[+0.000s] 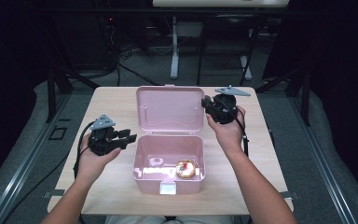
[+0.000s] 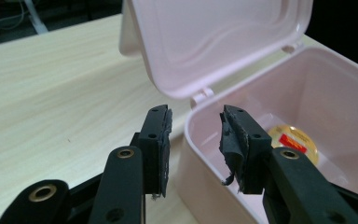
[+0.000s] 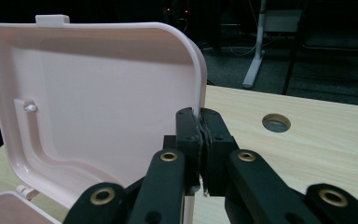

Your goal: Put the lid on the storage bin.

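The pink box (image 1: 168, 175) sits mid-table toward the near edge, its lid (image 1: 169, 109) upright; the right gripper (image 1: 208, 106) pinches the lid's edge, the left gripper (image 1: 129, 138) hovers open beside the box

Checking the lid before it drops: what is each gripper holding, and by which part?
The right gripper is shut on the lid, pinching its side edge. The left gripper is open beside the box and holds nothing.

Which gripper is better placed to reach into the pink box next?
Left. The left gripper is open beside the box, jaws aimed at the gold tin. The right gripper is shut on the lid edge, keeping it up.
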Tool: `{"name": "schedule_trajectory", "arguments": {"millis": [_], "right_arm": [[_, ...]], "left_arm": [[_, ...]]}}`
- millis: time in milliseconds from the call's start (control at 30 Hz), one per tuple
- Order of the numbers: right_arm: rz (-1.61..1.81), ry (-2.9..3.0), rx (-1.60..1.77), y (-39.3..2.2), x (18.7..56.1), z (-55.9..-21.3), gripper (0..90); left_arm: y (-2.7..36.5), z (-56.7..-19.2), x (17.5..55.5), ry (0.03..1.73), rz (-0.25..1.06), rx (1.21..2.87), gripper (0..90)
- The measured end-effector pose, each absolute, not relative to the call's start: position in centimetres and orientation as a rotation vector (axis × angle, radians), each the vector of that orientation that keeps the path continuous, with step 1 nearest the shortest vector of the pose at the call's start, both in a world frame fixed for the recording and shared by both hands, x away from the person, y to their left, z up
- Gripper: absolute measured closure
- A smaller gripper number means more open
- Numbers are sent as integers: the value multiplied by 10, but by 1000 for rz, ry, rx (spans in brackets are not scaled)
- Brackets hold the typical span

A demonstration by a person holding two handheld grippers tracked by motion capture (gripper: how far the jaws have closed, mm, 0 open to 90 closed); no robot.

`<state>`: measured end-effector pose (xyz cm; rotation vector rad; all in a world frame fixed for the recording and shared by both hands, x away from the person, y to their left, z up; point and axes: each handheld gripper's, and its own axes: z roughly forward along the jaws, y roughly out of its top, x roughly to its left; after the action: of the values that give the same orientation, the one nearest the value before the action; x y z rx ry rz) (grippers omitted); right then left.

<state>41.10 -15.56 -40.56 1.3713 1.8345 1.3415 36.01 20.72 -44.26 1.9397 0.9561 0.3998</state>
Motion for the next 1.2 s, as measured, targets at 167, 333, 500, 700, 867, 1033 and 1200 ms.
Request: {"name": "schedule_trajectory", "arguments": {"millis": [167,333,500,700,867,1033,1200], "right_arm": [[1346,1836,1368,-156,411,-406,867],[1347,1836,1361,-156,410,-406,867],[1346,1836,1362,-156,409,-405,867],[1350,1834,1357,-156,408,-405,867],[1353,1834,1353,-157,407,-405,867],[1360,1832,1346,-157,406,-406,867],[1359,1830,1346,-157,405,-405,867]], "left_arm": [[205,-429,374,965,432,1924,630],[206,-417,386,978,464,1876,641],[202,-406,397,982,499,1843,645],[194,-402,411,994,518,1818,651],[189,-401,421,1011,515,1784,687],[183,-403,427,1031,518,1781,743],[182,-404,430,1056,530,1765,806]]}}
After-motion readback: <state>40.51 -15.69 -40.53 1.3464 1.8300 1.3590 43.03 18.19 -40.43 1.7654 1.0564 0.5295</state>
